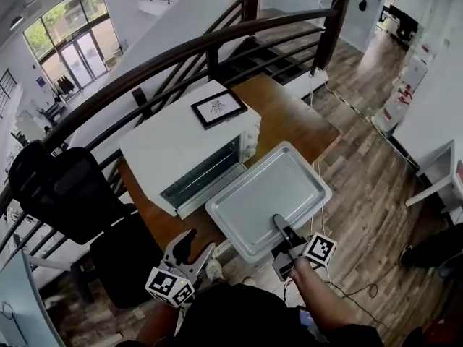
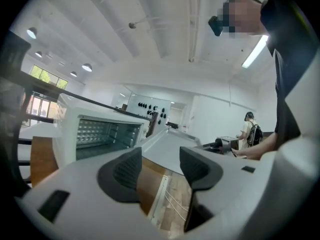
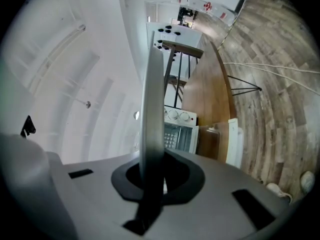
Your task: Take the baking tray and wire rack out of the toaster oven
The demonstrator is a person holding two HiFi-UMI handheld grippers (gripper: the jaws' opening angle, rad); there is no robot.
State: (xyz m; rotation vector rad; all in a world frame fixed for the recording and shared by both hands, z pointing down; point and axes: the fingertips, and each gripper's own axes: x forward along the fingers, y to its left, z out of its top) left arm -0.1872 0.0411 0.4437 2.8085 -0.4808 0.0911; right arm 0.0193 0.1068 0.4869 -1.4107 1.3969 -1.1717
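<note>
The white toaster oven (image 1: 184,147) stands on the wooden table (image 1: 289,114) with its door (image 1: 210,191) hanging open. The grey baking tray (image 1: 271,194) is outside the oven, held flat in the air in front of it. My right gripper (image 1: 283,231) is shut on the tray's near rim. In the right gripper view the tray (image 3: 152,109) runs edge-on out of the jaws of my right gripper (image 3: 152,176). My left gripper (image 1: 194,248) hangs open and empty at the lower left, apart from the tray (image 2: 172,146). I cannot make out the wire rack inside the oven (image 2: 100,131).
A black-framed picture (image 1: 217,107) lies on the oven's top. A dark curved railing (image 1: 181,53) runs behind the table and a black chair (image 1: 61,186) stands at the left. Cables (image 1: 347,288) trail over the wood floor at the right. A person (image 2: 248,129) stands far off.
</note>
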